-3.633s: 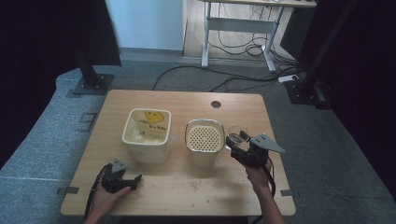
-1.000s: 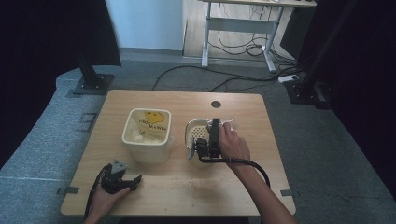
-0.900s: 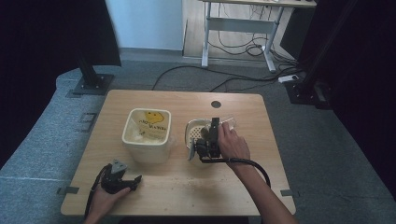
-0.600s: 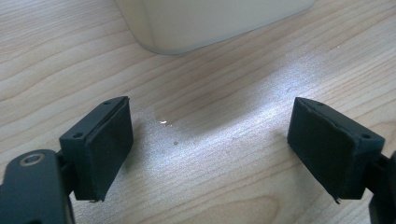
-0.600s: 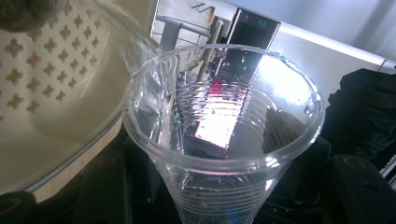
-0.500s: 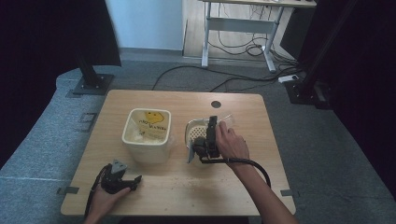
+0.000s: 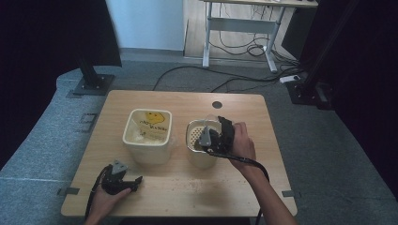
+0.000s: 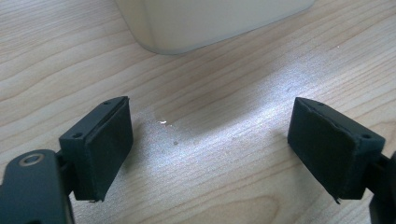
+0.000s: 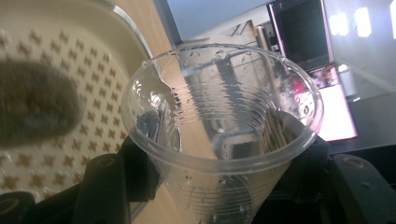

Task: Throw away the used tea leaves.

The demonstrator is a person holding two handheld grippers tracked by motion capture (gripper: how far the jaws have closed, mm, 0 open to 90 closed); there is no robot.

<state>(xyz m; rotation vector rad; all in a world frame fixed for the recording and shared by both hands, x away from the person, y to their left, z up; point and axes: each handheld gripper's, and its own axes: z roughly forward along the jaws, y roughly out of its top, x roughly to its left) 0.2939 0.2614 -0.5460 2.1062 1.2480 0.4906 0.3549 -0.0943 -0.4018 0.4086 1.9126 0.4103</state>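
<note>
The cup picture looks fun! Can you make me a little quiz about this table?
1. True or false: the right gripper holds a clear cup.
2. What is between the left gripper's jaws? A) a spoon B) nothing C) a lid
3. What pattern covers the strainer beside the cup?

Key: 1 true. 2 B, just bare table. 3 Small holes in rows.
</note>
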